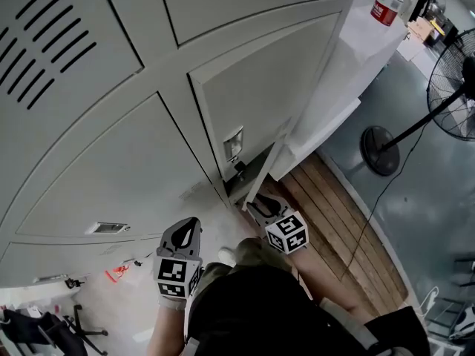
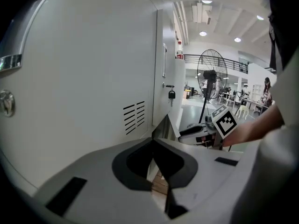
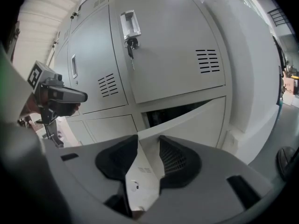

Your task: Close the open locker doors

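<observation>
My right tongs (image 3: 148, 146) open, straddling the free corner of the ajar lower locker door (image 3: 191, 122), likely to swing it shut; left tongs (image 2: 152, 146) closed, empty, idle near that door

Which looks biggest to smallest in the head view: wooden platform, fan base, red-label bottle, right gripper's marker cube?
1. wooden platform
2. fan base and marker cube: look alike; cube is nearer the camera, so unranked
3. red-label bottle, cut off at the top edge
</observation>
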Tool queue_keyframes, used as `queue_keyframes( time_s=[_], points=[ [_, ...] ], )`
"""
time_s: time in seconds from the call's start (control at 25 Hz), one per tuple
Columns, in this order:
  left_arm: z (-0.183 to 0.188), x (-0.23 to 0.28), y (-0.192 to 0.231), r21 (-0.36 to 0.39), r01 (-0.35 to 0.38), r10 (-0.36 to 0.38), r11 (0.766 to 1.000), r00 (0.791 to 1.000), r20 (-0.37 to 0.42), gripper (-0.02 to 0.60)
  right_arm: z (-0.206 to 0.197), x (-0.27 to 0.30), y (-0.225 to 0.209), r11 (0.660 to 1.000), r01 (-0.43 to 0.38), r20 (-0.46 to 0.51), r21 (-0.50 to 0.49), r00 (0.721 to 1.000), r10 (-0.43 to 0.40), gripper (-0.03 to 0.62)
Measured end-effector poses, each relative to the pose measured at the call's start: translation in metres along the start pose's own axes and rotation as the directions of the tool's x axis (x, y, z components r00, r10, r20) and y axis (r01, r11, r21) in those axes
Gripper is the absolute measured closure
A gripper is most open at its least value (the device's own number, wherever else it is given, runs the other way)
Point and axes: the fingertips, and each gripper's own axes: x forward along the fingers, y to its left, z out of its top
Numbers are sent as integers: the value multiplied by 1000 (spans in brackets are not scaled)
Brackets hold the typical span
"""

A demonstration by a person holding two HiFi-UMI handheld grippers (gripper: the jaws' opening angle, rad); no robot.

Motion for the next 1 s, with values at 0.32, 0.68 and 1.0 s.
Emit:
queue_keyframes(
  time_s=[0.32,0.68,1.0],
  points=[
    [-2,-10,10,-54,-68,67,996,997,-25,574,11,22,6,996,-70,-29,-47,997,69,441],
    [-10,-18,17,-87,-129,128,988,992,-16,574,19,40,14,988,-131,-39,-86,991,128,441],
    [-21,-30,20,-123,-188,185,974,982,-36,574,19,56,22,976,-185,-59,-118,982,179,441]
  ],
)
